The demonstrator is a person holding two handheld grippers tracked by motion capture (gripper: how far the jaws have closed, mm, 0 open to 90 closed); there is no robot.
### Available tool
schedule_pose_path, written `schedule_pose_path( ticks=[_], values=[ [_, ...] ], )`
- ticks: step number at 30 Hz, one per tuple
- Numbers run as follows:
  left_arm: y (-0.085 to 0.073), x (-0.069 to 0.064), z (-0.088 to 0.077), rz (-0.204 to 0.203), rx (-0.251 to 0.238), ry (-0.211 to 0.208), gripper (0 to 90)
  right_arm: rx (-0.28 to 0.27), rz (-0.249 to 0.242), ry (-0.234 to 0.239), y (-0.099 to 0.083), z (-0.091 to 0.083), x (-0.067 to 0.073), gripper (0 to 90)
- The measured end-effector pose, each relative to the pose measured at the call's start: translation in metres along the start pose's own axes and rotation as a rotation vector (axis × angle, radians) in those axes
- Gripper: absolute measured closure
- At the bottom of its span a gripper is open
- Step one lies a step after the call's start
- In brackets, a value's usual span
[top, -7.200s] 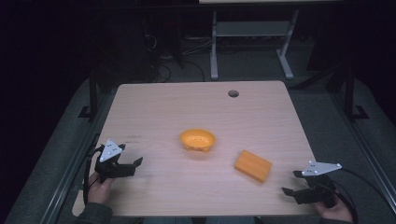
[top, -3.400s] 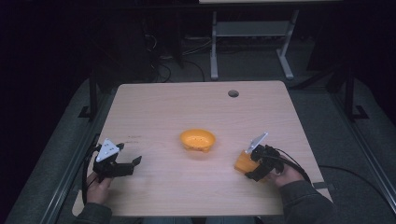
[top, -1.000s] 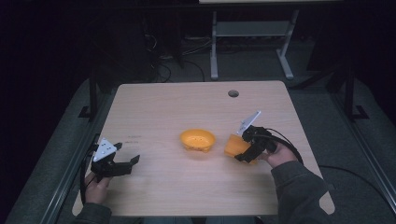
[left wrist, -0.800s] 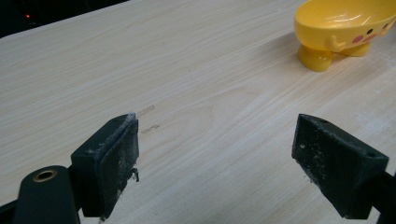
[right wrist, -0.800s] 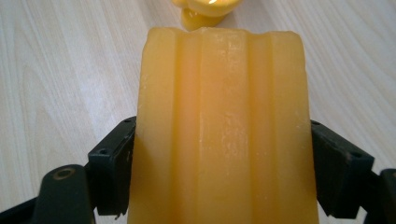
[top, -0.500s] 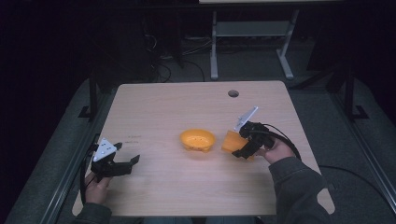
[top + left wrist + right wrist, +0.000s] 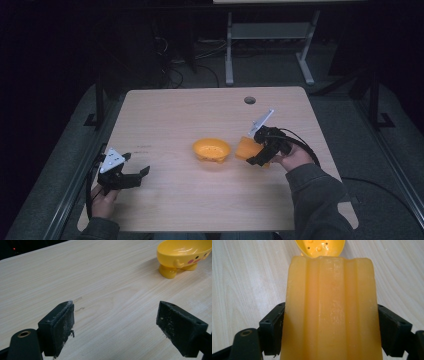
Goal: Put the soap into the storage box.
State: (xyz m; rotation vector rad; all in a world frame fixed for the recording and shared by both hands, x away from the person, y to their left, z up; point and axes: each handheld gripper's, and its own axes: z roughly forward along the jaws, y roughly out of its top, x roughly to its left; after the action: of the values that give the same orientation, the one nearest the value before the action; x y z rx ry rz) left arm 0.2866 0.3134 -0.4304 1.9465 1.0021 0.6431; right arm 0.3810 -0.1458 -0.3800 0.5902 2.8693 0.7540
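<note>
Orange bar (image 7: 330, 310), ribbed lengthwise: clamped between the two jaws of the right gripper (image 7: 331, 328), one jaw pressed against each long side. In the high view the orange bar (image 7: 248, 149) is held clear of the table (image 7: 200, 105), just beside the right edge of the yellow dish (image 7: 211, 149), with the right gripper (image 7: 260, 155) and the person's right hand (image 7: 292, 157) behind it.

Left gripper (image 7: 115, 330): jaws set wide apart, nothing between them, bare wood beneath. In the high view the left gripper (image 7: 131, 176) sits near the table's front left corner, well apart from the dish.

Yellow dish (image 7: 186, 253): stands on short feet at the table's centre. Its basin (image 7: 320, 247) has small drain holes; the visible part holds nothing.

A round cable hole (image 7: 249, 100) lies near the far edge.
</note>
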Motion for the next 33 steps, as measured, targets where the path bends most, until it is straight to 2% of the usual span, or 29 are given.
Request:
schedule_pose_path(
  ticks=[19, 33],
  values=[
    [0.000, 0.001, -0.001, -0.011, -0.005, 0.004, 14.1, -0.016, -0.047, 0.006, 0.030, -0.003, -0.006, 20.4],
    [0.000, 0.002, -0.001, -0.005, -0.004, 0.005, 14.1, -0.011, -0.087, 0.015, 0.051, 0.002, -0.004, 20.4]
  ],
)
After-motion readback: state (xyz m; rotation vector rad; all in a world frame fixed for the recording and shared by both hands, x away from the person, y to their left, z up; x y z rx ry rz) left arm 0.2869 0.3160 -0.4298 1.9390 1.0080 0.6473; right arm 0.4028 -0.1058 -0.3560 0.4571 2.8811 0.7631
